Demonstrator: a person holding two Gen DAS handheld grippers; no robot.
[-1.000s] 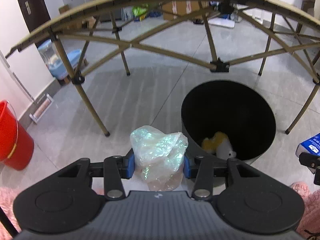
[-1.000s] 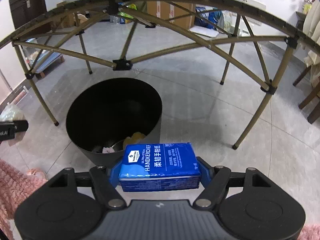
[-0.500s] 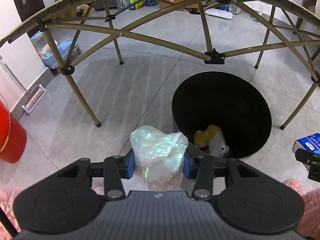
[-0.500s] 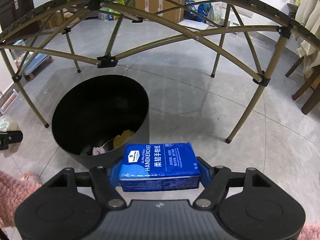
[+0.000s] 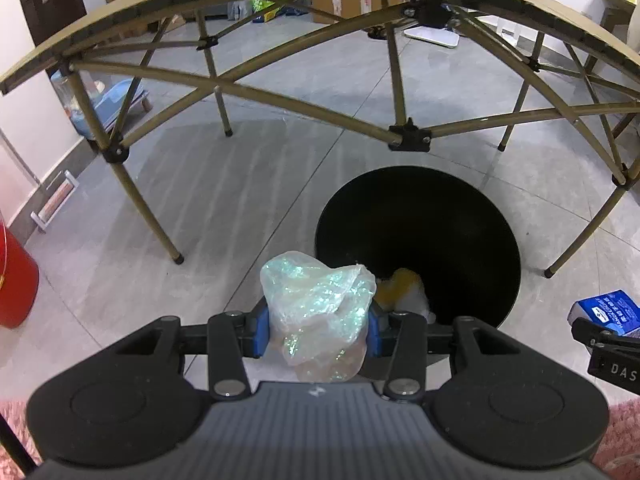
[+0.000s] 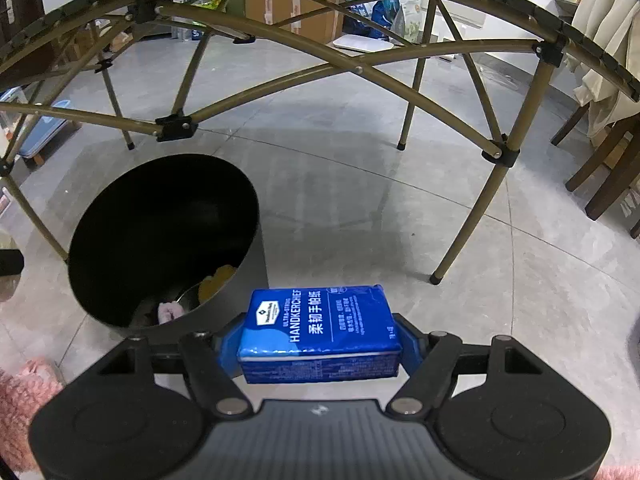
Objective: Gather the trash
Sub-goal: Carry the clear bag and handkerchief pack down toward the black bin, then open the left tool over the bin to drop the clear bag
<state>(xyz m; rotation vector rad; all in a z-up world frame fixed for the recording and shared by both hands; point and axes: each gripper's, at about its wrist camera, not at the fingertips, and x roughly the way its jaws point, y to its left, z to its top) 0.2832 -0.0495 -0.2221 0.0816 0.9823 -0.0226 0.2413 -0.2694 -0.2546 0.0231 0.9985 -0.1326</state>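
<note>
My left gripper (image 5: 317,330) is shut on a crumpled iridescent plastic bag (image 5: 318,312), held above the floor just left of the near rim of a black round bin (image 5: 472,200). Yellow and white trash (image 5: 402,288) lies in the bin's bottom. My right gripper (image 6: 320,342) is shut on a blue handkerchief tissue pack (image 6: 320,320), which hangs to the right of the bin (image 6: 120,224). The tissue pack (image 5: 606,312) also shows at the right edge of the left wrist view.
A folding table with tan crossed legs (image 5: 408,136) arches over the bin. A red bucket (image 5: 16,284) stands at the far left. Wooden chair legs (image 6: 600,172) are at the right. Pink fluffy sleeves (image 6: 20,400) show at the bottom corners. Boxes (image 6: 296,0) stand in the background.
Both grippers have drifted relative to the bin, keeping their loads: the bin now sits further left in the right wrist view. The red bucket has slid towards the left edge of the left wrist view.
</note>
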